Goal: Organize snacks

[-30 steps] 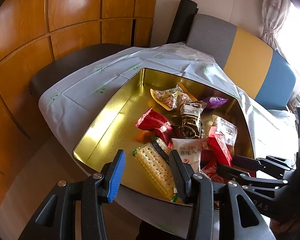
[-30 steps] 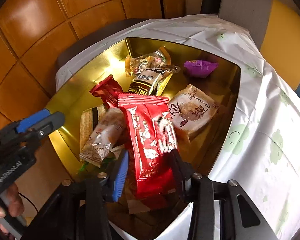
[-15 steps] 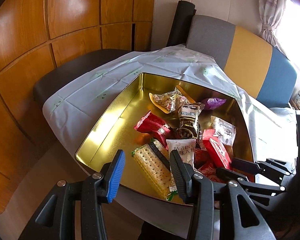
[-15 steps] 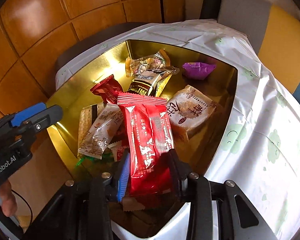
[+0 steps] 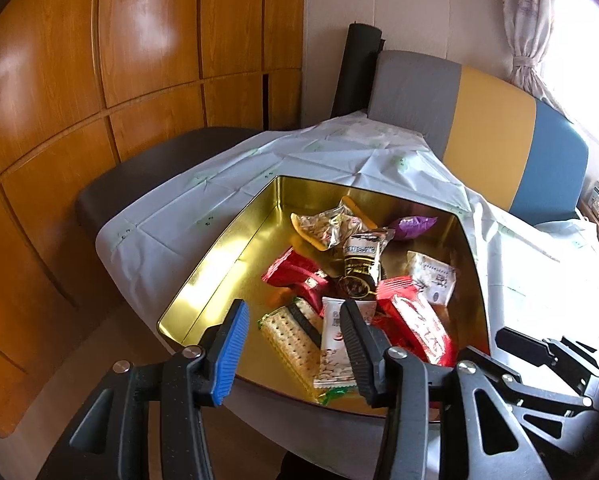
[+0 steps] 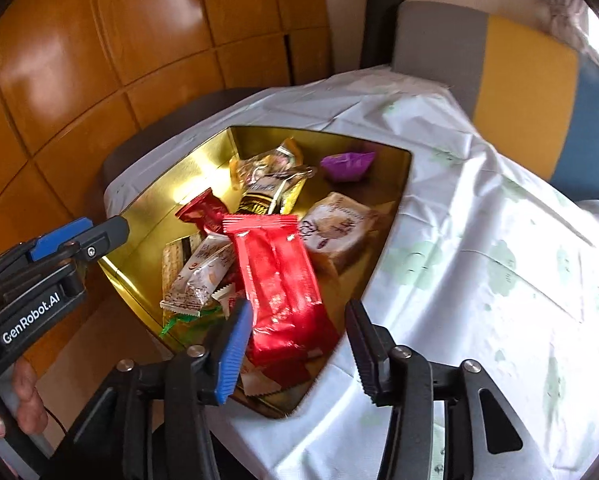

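Note:
A gold tin (image 5: 219, 264) (image 6: 203, 168) on the white cloth holds several wrapped snacks. My right gripper (image 6: 297, 344) hovers over the tin's near corner, its jaws opening. The long red packet (image 6: 279, 276) (image 5: 419, 324) lies between them on the pile, and neither pad presses it. My left gripper (image 5: 293, 348) hangs above the tin's near edge, jaws also opening, with nothing held. Beyond its fingers lie a cracker pack (image 5: 291, 340) and a white packet (image 5: 333, 332). Farther in are a black-and-gold packet (image 5: 361, 260) (image 6: 267, 196), a beige packet (image 6: 335, 228) and a purple candy (image 5: 413, 226) (image 6: 347, 164).
The table under the white cloth (image 6: 479, 260) stands against a bench with a grey, yellow and blue back (image 5: 495, 136). A dark seat (image 5: 159, 164) and a wooden panel wall (image 5: 99, 80) lie left. A hand (image 6: 23, 400) holds the left gripper at the right view's left edge.
The right gripper's jaws have widened and let go of the long red packet, which now rests on the pile. The left jaws have also widened. Both grippers drew back and up slightly.

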